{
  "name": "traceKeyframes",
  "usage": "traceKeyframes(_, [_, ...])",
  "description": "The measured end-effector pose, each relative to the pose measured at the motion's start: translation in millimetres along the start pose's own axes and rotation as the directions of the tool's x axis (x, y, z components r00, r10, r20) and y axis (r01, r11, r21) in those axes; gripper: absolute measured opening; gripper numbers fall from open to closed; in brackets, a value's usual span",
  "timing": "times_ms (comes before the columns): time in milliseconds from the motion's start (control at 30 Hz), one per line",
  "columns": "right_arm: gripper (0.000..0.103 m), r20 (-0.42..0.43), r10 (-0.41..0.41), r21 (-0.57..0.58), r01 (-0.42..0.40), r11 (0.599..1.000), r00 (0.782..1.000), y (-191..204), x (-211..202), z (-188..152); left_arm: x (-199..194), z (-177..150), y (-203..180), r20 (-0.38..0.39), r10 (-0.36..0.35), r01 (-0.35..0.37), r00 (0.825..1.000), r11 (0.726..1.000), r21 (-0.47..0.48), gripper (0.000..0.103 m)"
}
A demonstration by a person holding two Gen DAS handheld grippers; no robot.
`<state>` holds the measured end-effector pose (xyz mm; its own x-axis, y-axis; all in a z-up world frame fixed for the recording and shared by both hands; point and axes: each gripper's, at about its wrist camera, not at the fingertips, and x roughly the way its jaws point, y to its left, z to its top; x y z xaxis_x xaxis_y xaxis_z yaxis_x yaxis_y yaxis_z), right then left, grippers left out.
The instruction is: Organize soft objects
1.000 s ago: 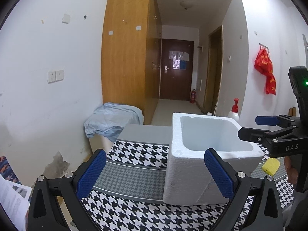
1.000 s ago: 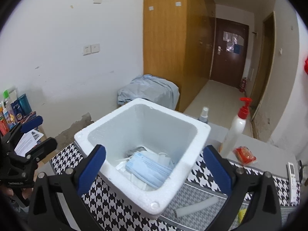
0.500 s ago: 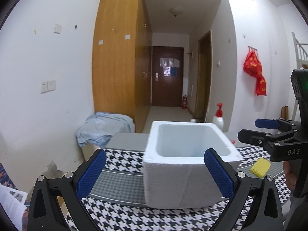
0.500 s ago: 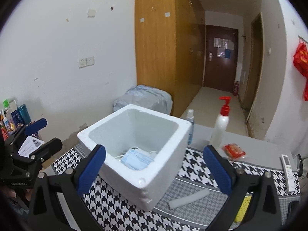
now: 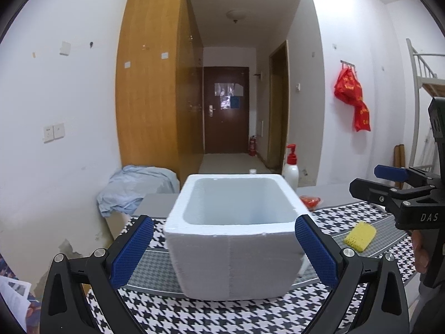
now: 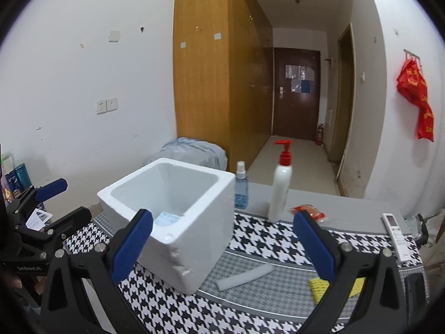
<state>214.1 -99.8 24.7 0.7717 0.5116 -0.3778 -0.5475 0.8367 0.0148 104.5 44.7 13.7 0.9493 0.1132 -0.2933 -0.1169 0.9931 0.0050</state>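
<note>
I log both grippers, left (image 5: 222,253) and right (image 6: 222,243), spread wide and empty. Foam box (image 6: 178,217) on the checkered cloth (image 6: 267,300) holds a face mask (image 6: 169,218). Right of the box: yellow sponge (image 5: 359,235), grey foam roll (image 6: 244,276).

White foam box (image 6: 178,222); black-and-white houndstooth cloth (image 6: 258,231); yellow sponge (image 5: 360,235); grey foam tube (image 6: 244,276); red-pumped white bottle (image 6: 281,185); blue gripper pads (image 6: 133,246).

A table under a black-and-white houndstooth cloth (image 6: 264,239) carries the things. A white foam box (image 6: 192,239) stands at its centre. At three o'clock from the box lies a grey foam tube (image 6: 244,275), with a yellow sponge (image 5: 360,236) farther out. Toward one o'clock stand a blue spray bottle (image 6: 241,192) and a pump bottle (image 6: 281,192), then a red packet (image 6: 308,212) and a remote (image 6: 396,235).
</note>
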Motion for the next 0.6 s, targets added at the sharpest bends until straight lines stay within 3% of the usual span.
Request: traceKeyframes(600, [0.102,0.012,-0.094,0.098,0.093,0.991,0.995,-44.6,-30.7,-29.9,-1.4,-0.1,-34.0,0.029,-0.136,0.135,0.990,0.990,0.037,0.102])
